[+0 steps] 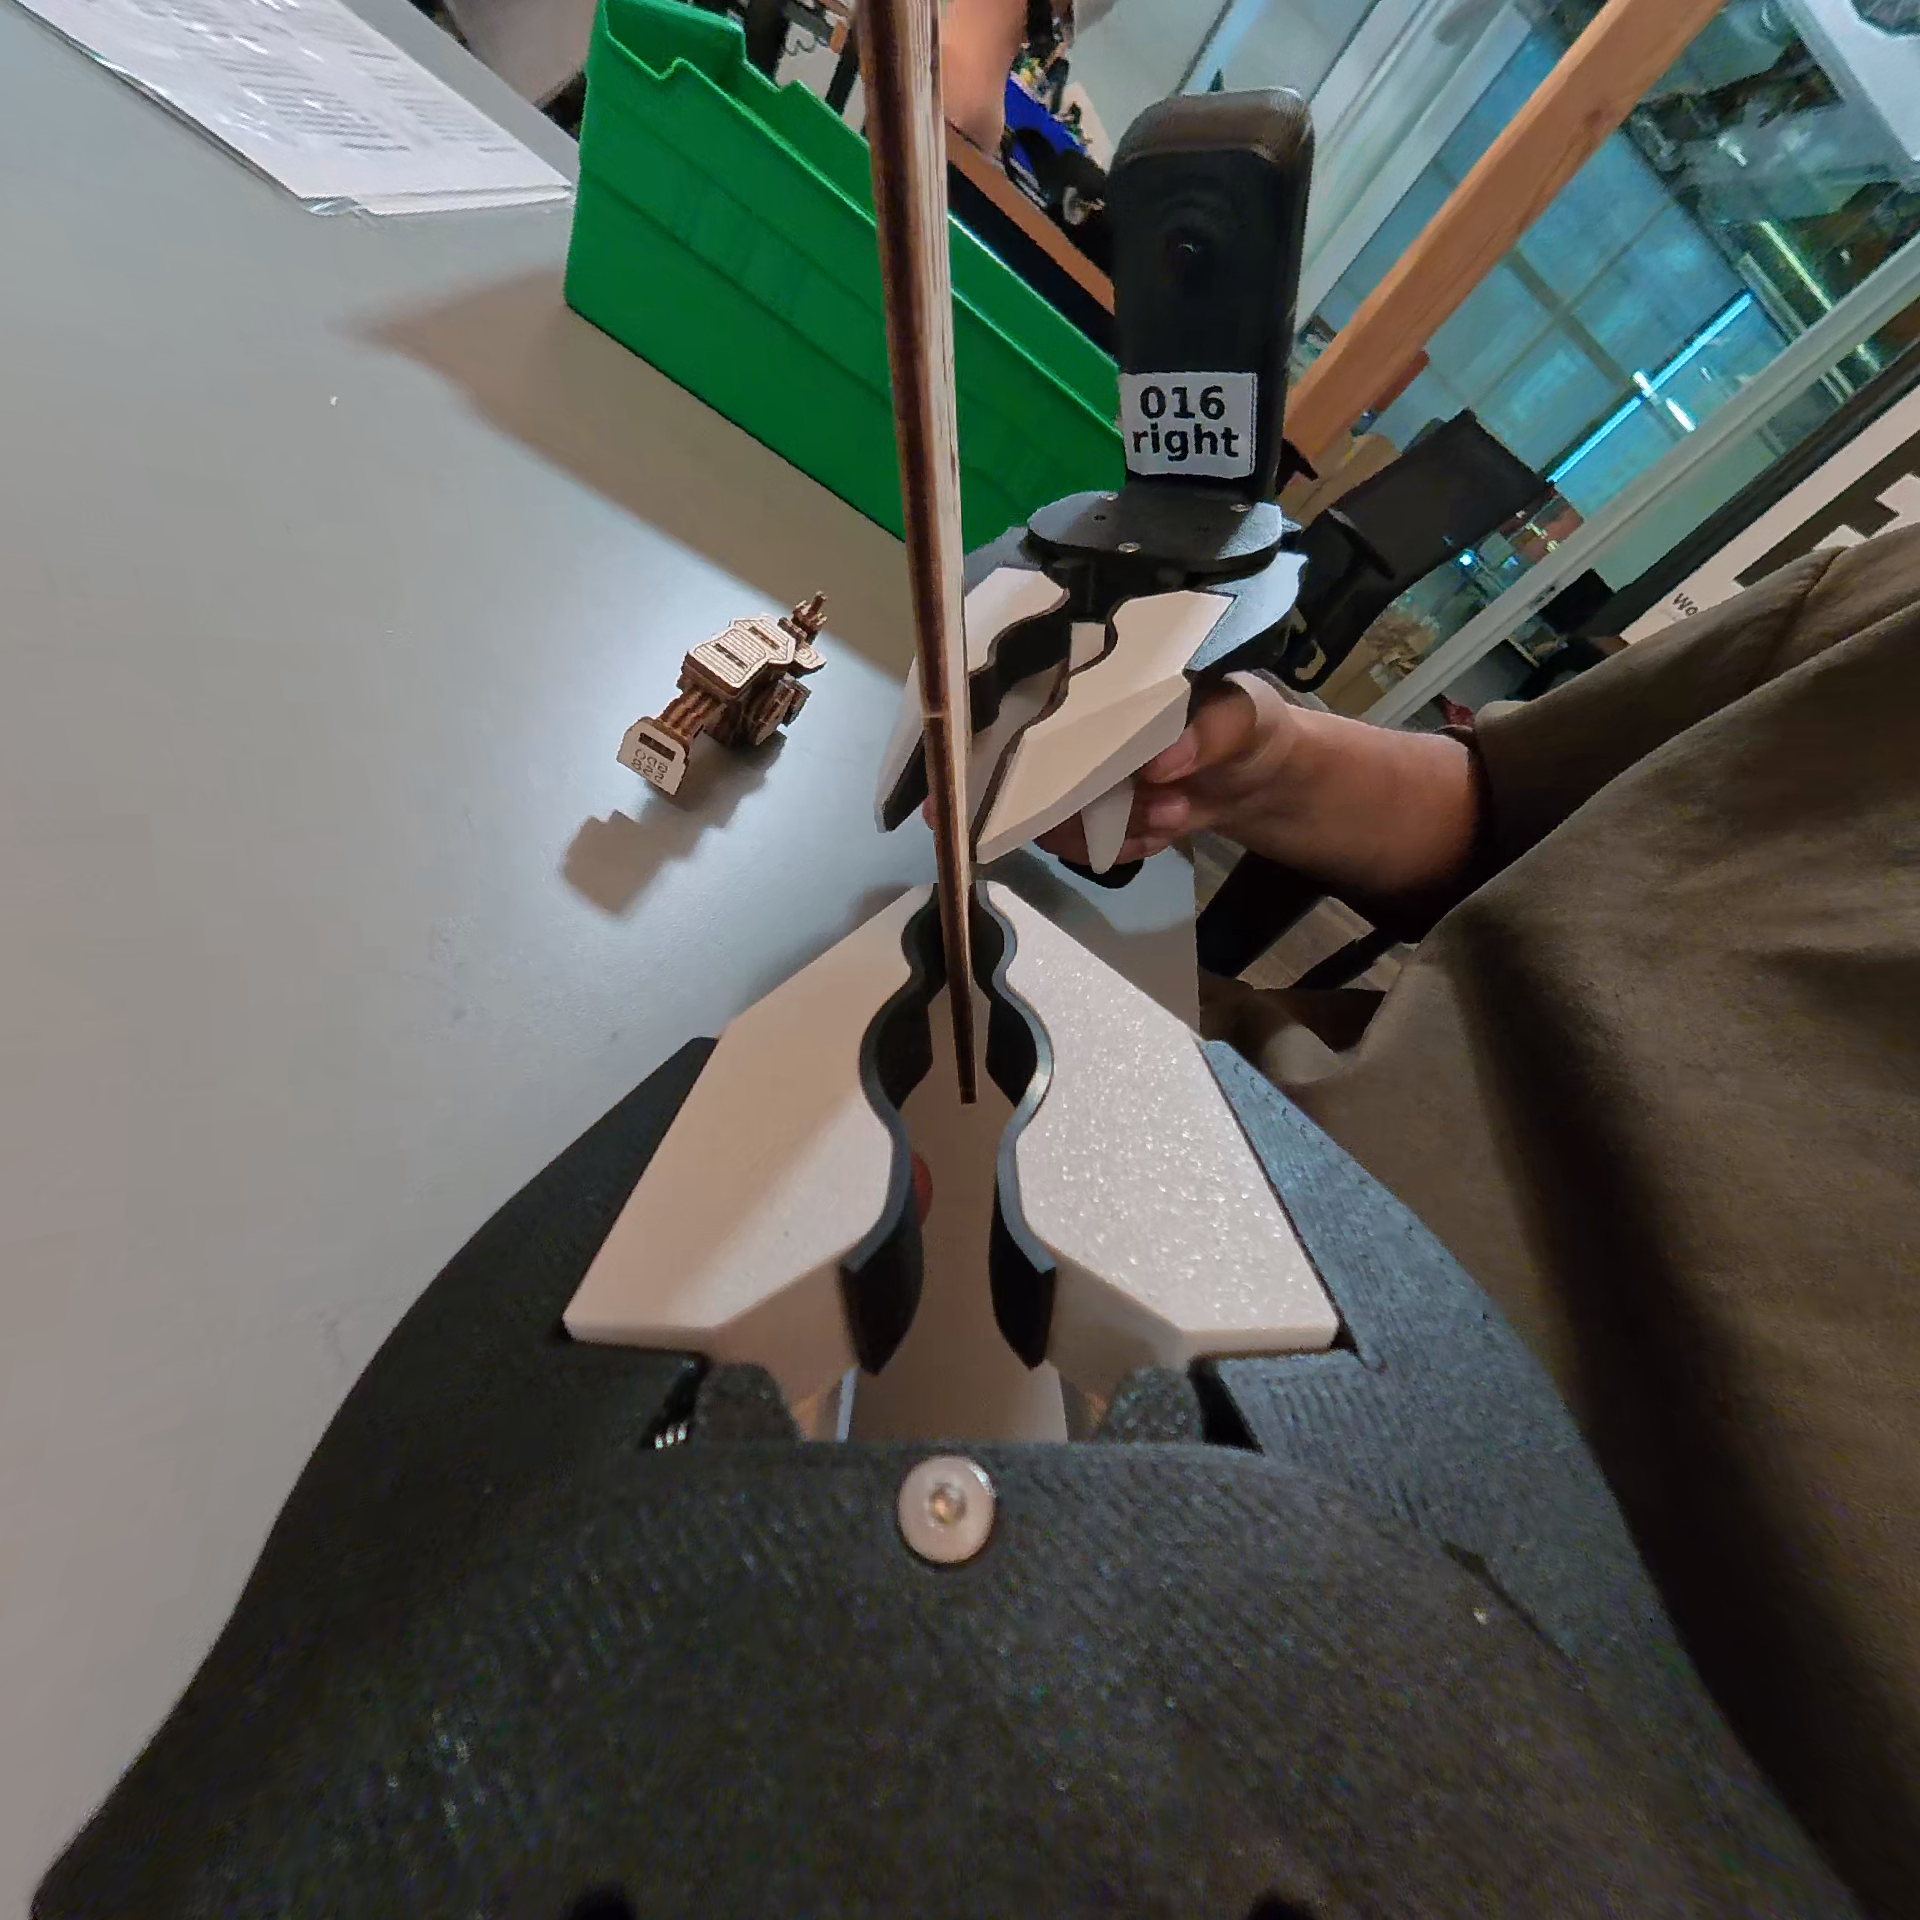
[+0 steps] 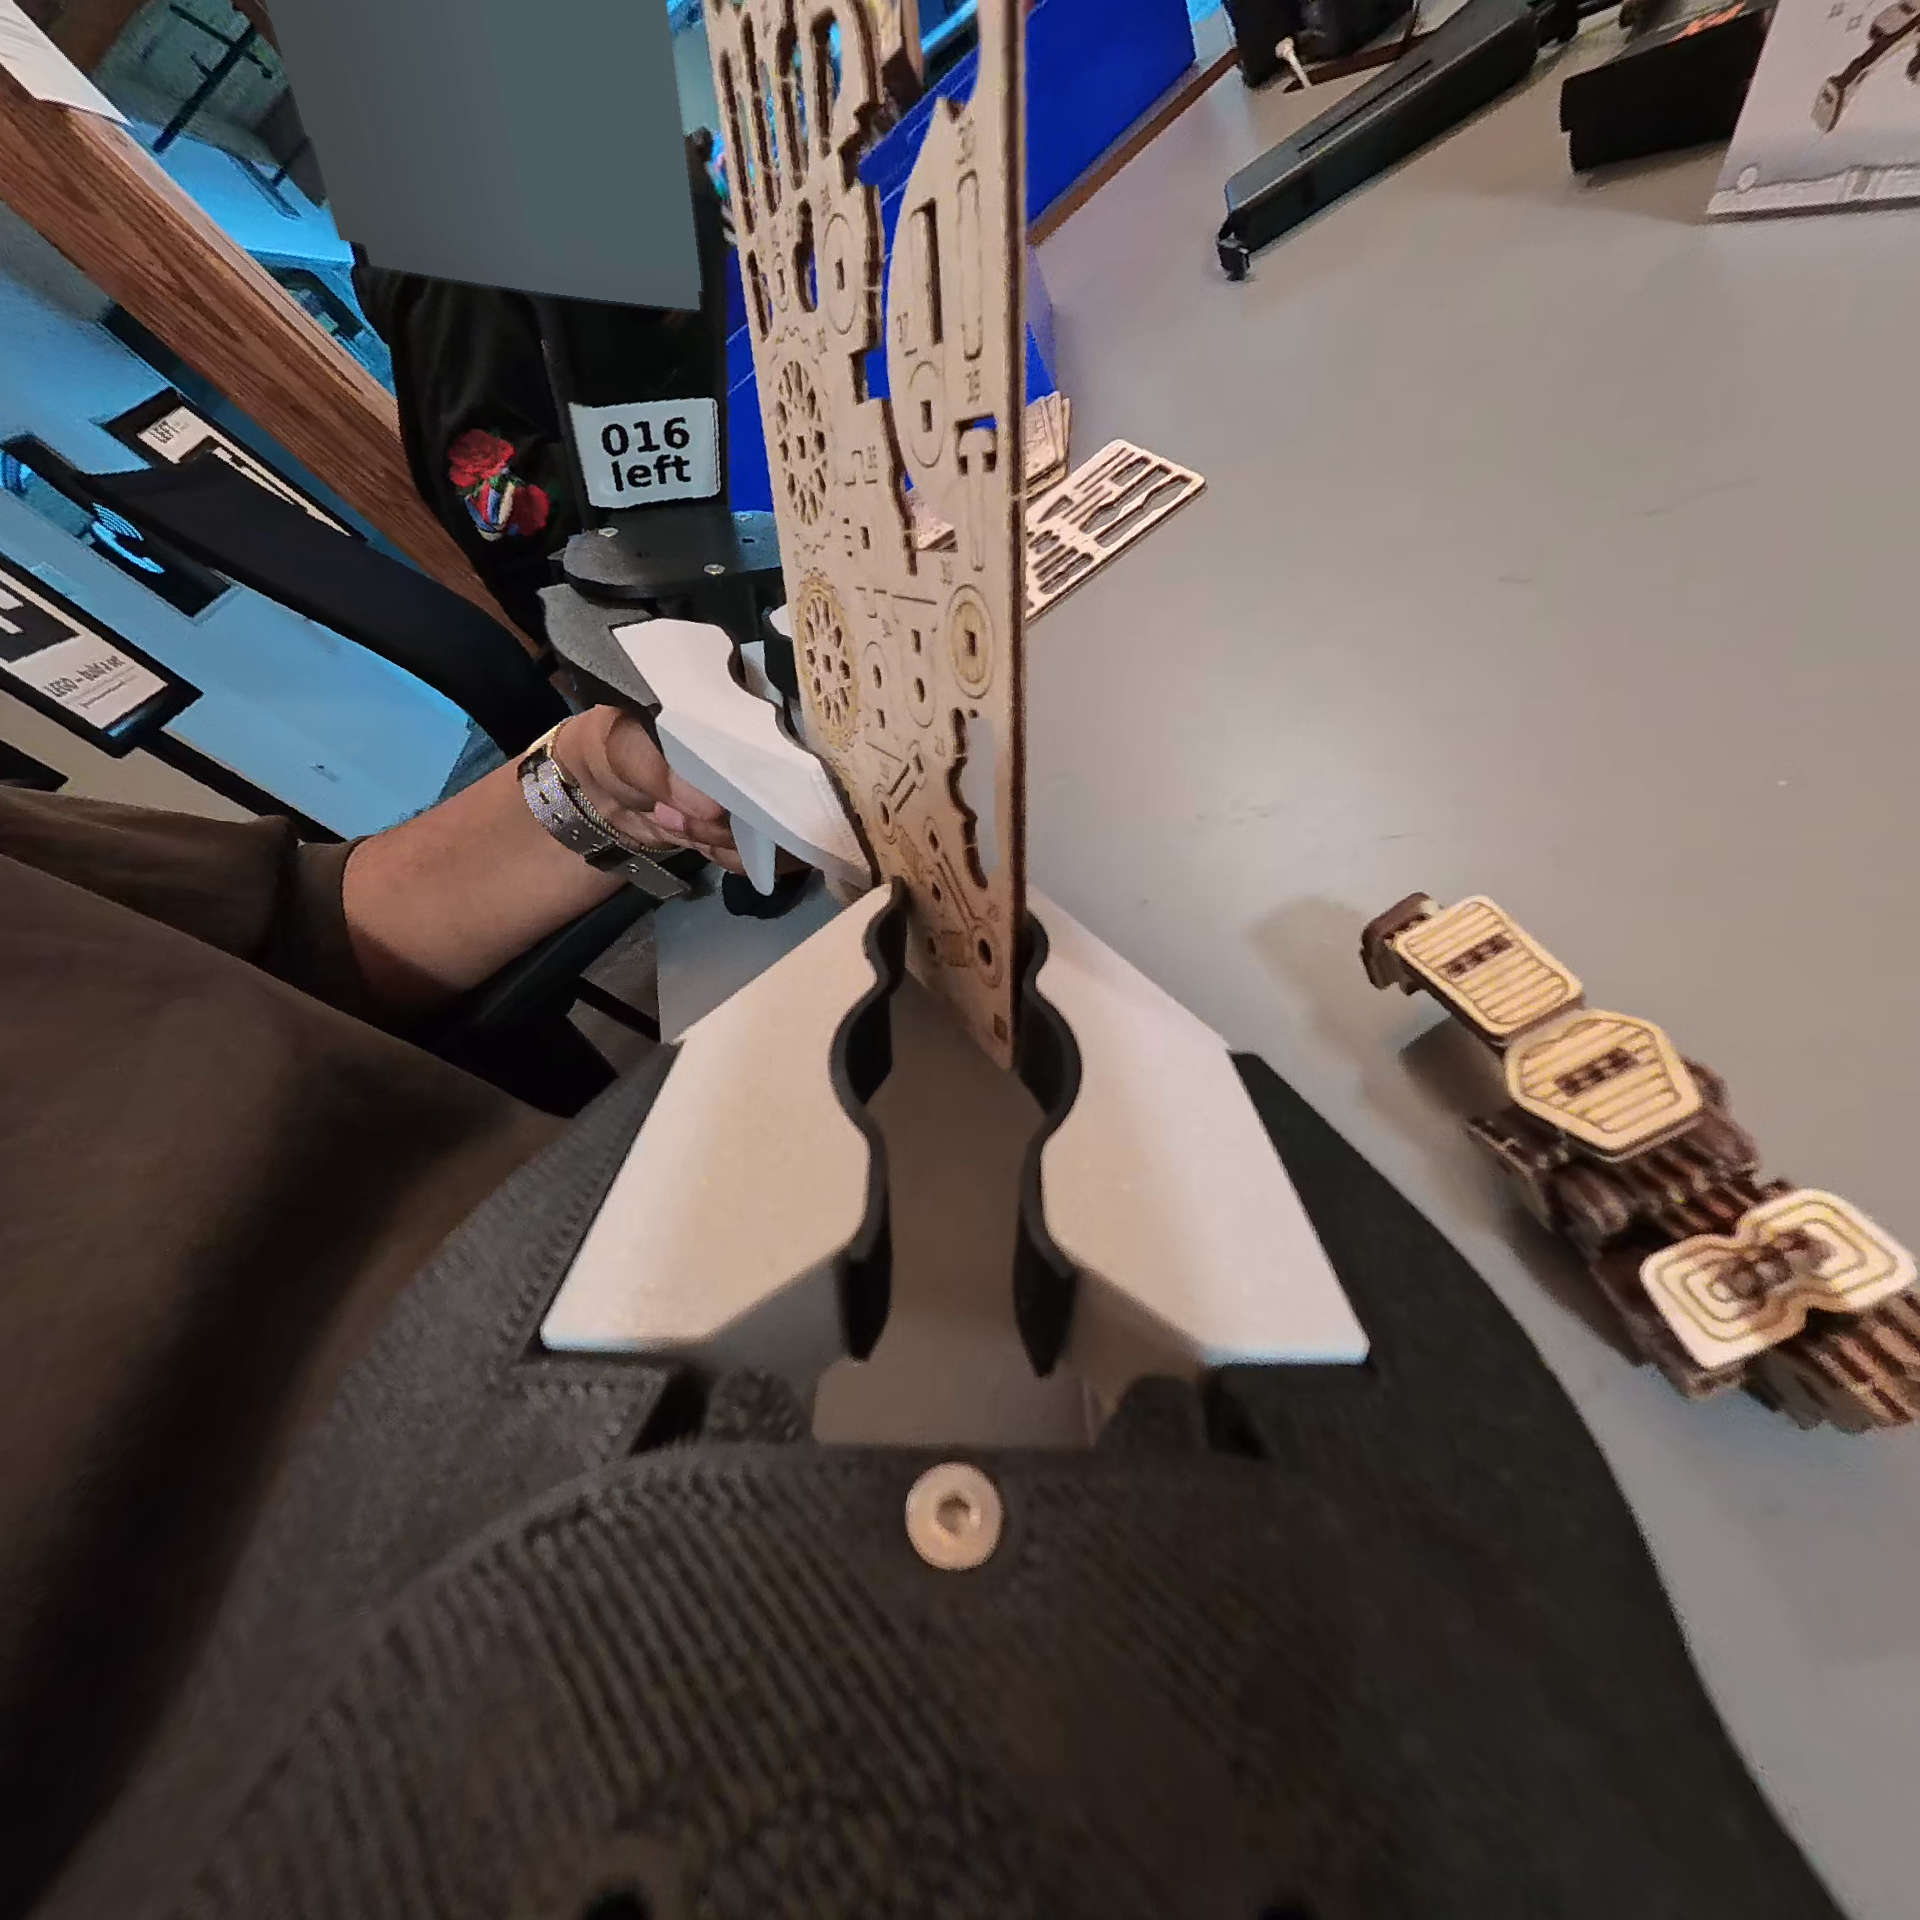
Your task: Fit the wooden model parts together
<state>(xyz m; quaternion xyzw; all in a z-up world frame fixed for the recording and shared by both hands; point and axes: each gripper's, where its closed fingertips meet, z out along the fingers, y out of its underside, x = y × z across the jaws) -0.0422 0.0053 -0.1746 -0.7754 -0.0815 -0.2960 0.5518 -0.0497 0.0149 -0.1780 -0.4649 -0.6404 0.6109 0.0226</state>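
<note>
While the laser-cut wooden sheet [image 2: 914,499] is being held upright above the grey surface [image 1: 260,623], it is being clamped at its lower edge by the left hand-held gripper [image 1: 961,904], whose fingers are being pressed against both faces of the thin board. The right hand-held gripper [image 2: 961,935] is being kept slightly parted around a lower corner of the same sheet, and whether a firm grip is being applied there cannot be told.

Just beside the sheet, on the surface, a partly assembled wooden model [image 2: 1621,1143] is lying untouched. Beyond the sheet, a second, smaller parts sheet [image 2: 1112,514] is lying flat, and a green bin [image 1: 790,270] is standing behind it.

Progress is being judged as middling: many pieces are still being retained in the sheet, so pressing out and fitting are remaining.
</note>
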